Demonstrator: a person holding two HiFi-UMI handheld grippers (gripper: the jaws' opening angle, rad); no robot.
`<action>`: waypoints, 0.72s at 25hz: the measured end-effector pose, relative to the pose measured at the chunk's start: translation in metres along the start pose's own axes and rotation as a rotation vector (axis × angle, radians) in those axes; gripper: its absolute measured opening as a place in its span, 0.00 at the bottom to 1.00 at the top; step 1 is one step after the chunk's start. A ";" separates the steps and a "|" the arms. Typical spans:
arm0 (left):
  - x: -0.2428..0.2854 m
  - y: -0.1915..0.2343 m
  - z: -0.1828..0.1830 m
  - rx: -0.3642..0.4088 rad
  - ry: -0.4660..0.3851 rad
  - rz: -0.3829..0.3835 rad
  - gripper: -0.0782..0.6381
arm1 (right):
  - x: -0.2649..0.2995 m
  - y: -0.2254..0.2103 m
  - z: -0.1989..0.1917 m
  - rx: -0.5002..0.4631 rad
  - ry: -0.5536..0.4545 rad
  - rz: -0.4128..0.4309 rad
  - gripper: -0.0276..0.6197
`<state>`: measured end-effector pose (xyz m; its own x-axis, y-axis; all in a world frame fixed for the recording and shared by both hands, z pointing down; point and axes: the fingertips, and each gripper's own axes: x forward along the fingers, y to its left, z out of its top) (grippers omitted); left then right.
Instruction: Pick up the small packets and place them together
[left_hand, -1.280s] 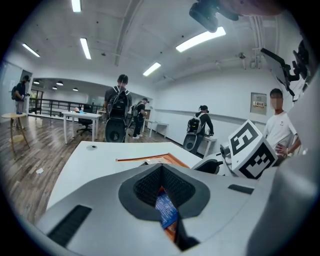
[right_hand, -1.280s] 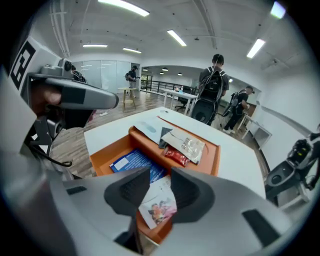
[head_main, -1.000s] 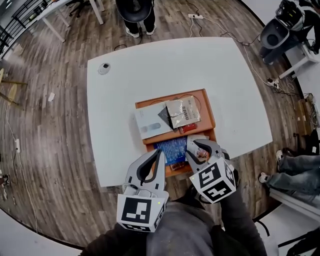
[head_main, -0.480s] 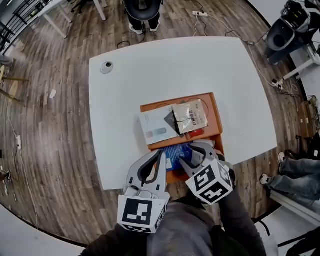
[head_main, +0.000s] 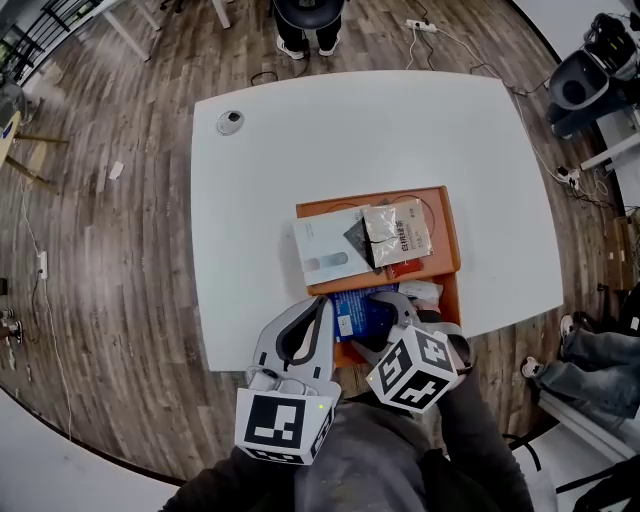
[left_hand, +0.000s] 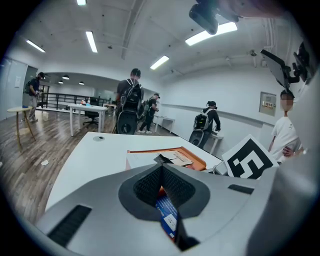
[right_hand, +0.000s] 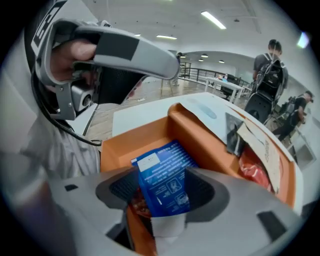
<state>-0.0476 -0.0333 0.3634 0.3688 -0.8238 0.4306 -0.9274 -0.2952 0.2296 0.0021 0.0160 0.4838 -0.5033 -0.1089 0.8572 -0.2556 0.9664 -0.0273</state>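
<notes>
A blue packet (head_main: 352, 308) lies in the near end of the orange tray (head_main: 375, 192). My right gripper (head_main: 385, 318) tips steeply down over it. In the right gripper view the blue packet (right_hand: 161, 172) shows face-up between the jaws of the right gripper (right_hand: 162, 192). Those jaws have just been opening and stand wide, with a gap beside the packet. My left gripper (head_main: 322, 305) hovers at the tray's near left corner, its fingertips touching and nothing held. Through the left gripper (left_hand: 161, 169) I see a strip of the blue packet (left_hand: 167, 214) below.
The far half of the tray holds a white packet (head_main: 328, 250), a clear packet (head_main: 397, 230) with a cable and a red packet (head_main: 405, 268). A small round object (head_main: 230, 122) sits at the white table's (head_main: 300, 150) far left. People stand beyond the table.
My right gripper has swung left, rolled and tipped down over the blue packet. The left gripper has stayed where it was.
</notes>
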 end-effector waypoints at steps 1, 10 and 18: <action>-0.001 0.001 0.000 -0.003 0.000 0.005 0.10 | 0.001 0.001 0.000 -0.017 0.003 0.014 0.47; -0.006 0.025 -0.003 -0.029 -0.003 0.070 0.10 | 0.015 0.002 -0.007 -0.133 0.097 0.070 0.55; -0.004 0.029 -0.005 -0.036 0.001 0.075 0.10 | 0.012 -0.001 0.003 -0.160 0.056 0.015 0.18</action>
<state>-0.0753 -0.0363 0.3727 0.2988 -0.8421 0.4489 -0.9495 -0.2153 0.2282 -0.0060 0.0127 0.4927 -0.4586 -0.0850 0.8846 -0.1112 0.9931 0.0377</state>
